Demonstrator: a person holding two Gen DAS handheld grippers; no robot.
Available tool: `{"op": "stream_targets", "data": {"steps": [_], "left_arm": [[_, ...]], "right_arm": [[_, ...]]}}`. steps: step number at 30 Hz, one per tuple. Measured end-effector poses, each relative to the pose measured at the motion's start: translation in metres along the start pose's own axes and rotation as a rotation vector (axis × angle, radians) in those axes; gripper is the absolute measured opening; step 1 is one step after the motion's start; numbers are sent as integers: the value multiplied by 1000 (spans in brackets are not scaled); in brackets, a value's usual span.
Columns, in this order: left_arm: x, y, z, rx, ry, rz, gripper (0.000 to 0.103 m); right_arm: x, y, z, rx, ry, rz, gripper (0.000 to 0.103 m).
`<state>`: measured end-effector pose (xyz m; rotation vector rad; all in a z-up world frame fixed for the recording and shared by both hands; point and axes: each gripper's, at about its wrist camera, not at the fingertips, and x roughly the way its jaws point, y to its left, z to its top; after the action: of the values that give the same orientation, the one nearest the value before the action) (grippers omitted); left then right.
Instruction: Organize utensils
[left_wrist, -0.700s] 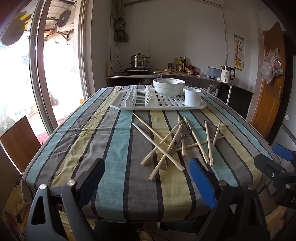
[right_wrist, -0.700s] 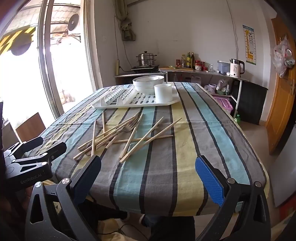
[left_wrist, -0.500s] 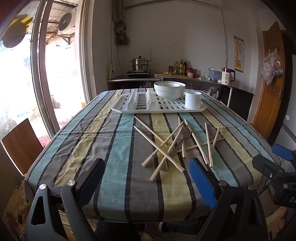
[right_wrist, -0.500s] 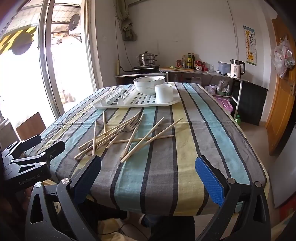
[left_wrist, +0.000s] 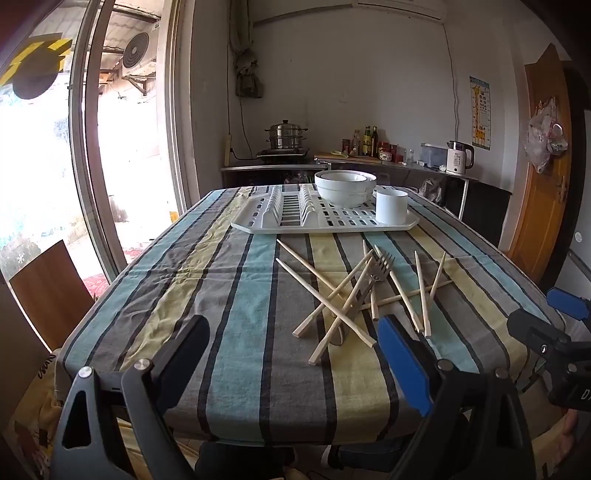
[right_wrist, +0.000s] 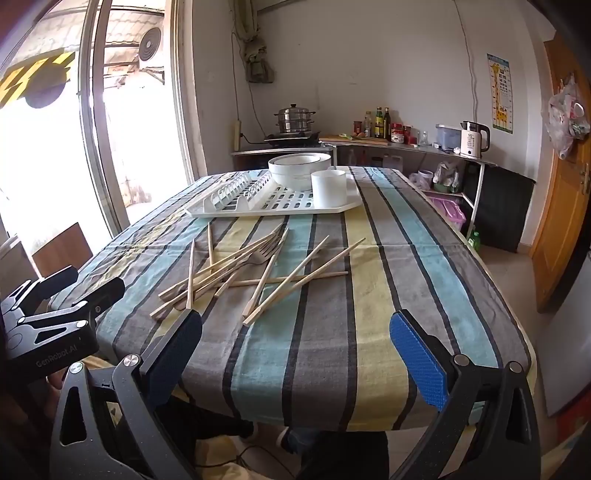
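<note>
Several wooden chopsticks (left_wrist: 325, 291) lie crossed in a loose pile on the striped tablecloth, with metal forks (left_wrist: 376, 273) among them. The pile also shows in the right wrist view (right_wrist: 258, 269), forks (right_wrist: 258, 258) included. A white dish rack tray (left_wrist: 325, 225) at the far end holds stacked white bowls (left_wrist: 343, 186) and a white cup (left_wrist: 391, 206). My left gripper (left_wrist: 295, 354) is open and empty above the near table edge, short of the pile. My right gripper (right_wrist: 295, 347) is open and empty, also short of the pile.
The table edge (left_wrist: 258, 432) runs just under both grippers. A wooden chair back (left_wrist: 48, 288) stands at the left. A counter (left_wrist: 369, 162) with a steamer pot, bottles and a kettle lies behind the table. A wooden door (left_wrist: 546, 166) is at the right.
Both grippers have risen and tilted slightly, so the table sits a little lower in both views. The utensils have not moved. Both grippers stay open.
</note>
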<state>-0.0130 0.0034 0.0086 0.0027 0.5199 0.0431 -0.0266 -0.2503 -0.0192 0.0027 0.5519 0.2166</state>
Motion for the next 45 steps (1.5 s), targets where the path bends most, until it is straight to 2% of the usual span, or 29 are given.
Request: {"op": "stream_targets", "data": {"steps": [45], "left_arm": [[-7, 1, 2, -13, -18, -13, 94]], "right_arm": [[-1, 1, 2, -7, -10, 0, 102]]}}
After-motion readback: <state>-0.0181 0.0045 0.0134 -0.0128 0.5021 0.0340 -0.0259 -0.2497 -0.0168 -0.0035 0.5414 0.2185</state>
